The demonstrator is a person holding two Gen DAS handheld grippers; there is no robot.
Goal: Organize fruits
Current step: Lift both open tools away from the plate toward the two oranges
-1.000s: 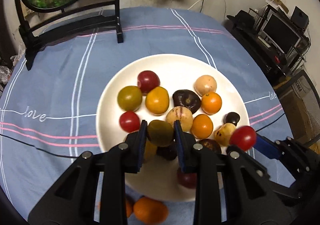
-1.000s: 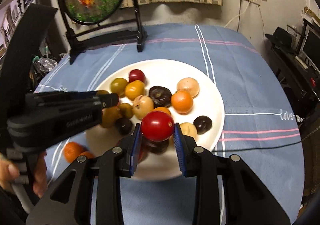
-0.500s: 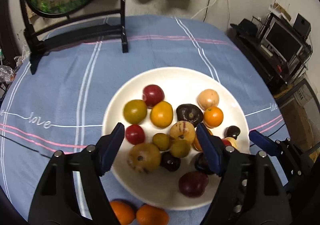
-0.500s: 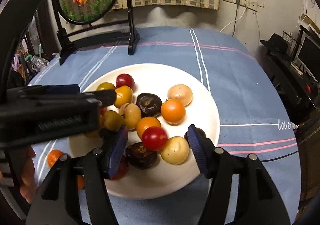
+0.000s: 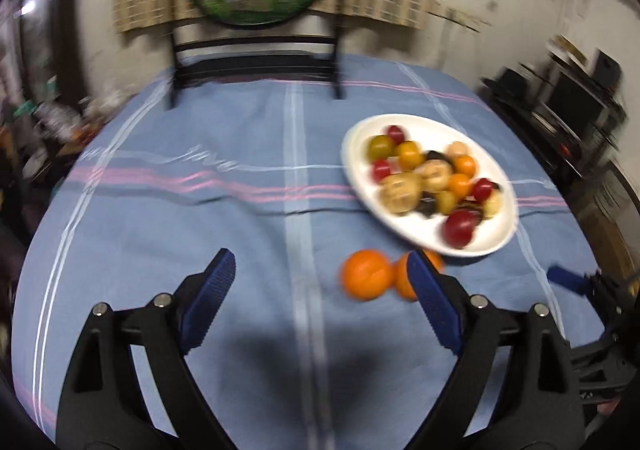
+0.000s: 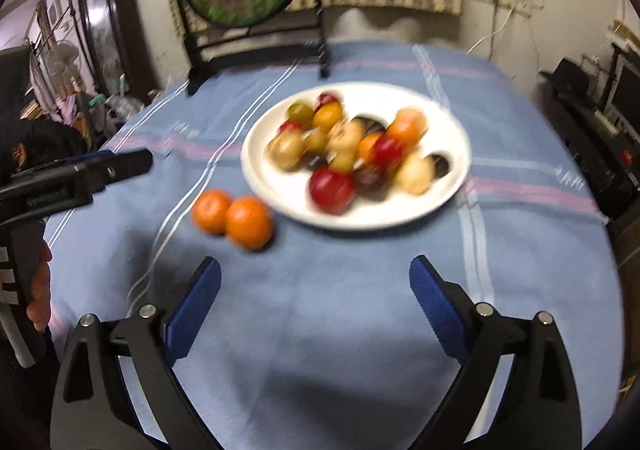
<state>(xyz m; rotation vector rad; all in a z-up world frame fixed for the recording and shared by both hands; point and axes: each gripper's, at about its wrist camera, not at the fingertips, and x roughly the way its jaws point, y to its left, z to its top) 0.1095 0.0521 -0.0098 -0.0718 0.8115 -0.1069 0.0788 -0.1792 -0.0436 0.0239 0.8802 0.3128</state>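
Tablecloth [image 6: 360,310] (blue, striped) under both tongs, just spread wide and empty.

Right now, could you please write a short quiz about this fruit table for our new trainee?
1. True or false: both tools, the left tool and the right tool, are open and hold nothing.
2. How many oranges lie on the cloth outside the white plate?
3. The two oranges are: A) apart, B) side by side, C) stacked.

Key: 1 true; 2 two; 3 B.
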